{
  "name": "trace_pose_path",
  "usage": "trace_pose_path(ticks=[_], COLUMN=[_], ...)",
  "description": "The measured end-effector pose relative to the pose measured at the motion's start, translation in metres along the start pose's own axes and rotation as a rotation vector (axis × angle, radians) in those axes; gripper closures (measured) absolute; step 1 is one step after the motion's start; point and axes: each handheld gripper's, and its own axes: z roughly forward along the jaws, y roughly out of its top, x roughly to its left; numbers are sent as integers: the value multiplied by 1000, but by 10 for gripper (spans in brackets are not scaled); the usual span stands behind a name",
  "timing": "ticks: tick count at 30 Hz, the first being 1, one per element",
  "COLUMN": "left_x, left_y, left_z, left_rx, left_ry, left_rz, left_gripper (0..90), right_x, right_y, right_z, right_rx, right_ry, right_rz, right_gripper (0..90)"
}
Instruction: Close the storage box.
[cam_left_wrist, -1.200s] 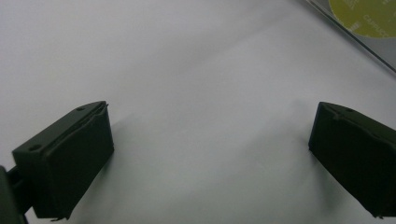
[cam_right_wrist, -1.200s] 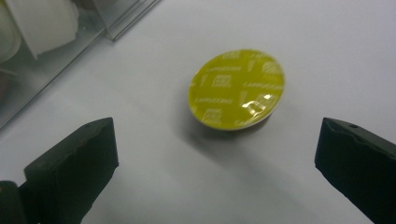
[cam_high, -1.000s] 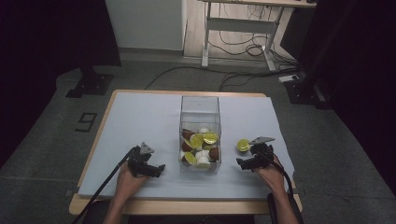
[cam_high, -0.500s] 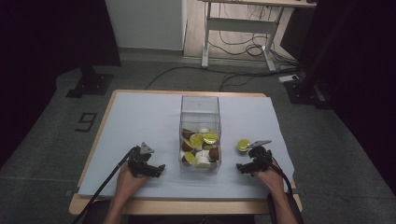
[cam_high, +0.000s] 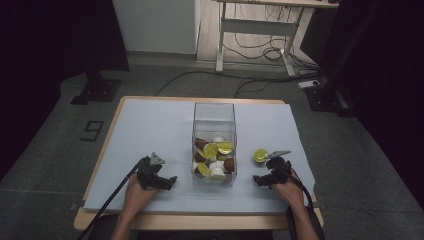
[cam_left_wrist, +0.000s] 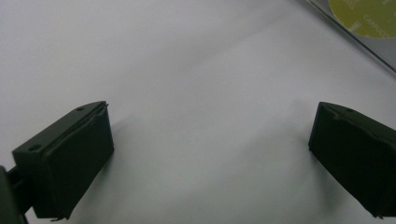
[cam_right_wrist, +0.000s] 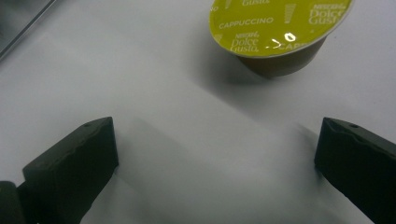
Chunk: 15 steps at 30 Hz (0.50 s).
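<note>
Pale grey sheeting covers the table (cam_high: 150, 125), whose wooden edge shows round it. At the middle stands a clear box (cam_high: 214, 142), open at the top, with yellow-lidded, brown and white capsules heaped in its near half.

At 8 o'clock from the box the left gripper (cam_high: 170, 180) rests low on the sheet in the person's left hand (cam_high: 136, 192), aimed toward the box's near corner. In the left gripper view its jaws stand wide apart with bare sheet between them, and the box's wall with a yellow lid behind it sits at 1 o'clock.

At 4 o'clock from the box the right gripper (cam_high: 259, 179) lies in the right hand (cam_high: 290, 187), jaws likewise spread wide and holding nothing.

One loose capsule (cam_high: 260, 155) stands on the sheet at 3 o'clock from the box, just beyond the right gripper and apart from it. In the right gripper view the capsule (cam_right_wrist: 275, 28) sits ahead of the open jaws at 1 o'clock, tilted, its yellow lid reading "Cappuccino".
</note>
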Motion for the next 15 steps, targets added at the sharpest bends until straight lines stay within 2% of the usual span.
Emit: trace_pose_path(ticks=[9,15], left_x=[0,0], left_y=[0,0], left_z=[0,0], left_rx=[0,0], left_ry=[0,0], left_rz=[-1,0], left_gripper=[0,0], right_x=[1,2], right_y=[1,2], right_z=[-1,-6], right_rx=[5,-15], right_ry=[0,1], right_rz=[2,5], right_gripper=[0,0])
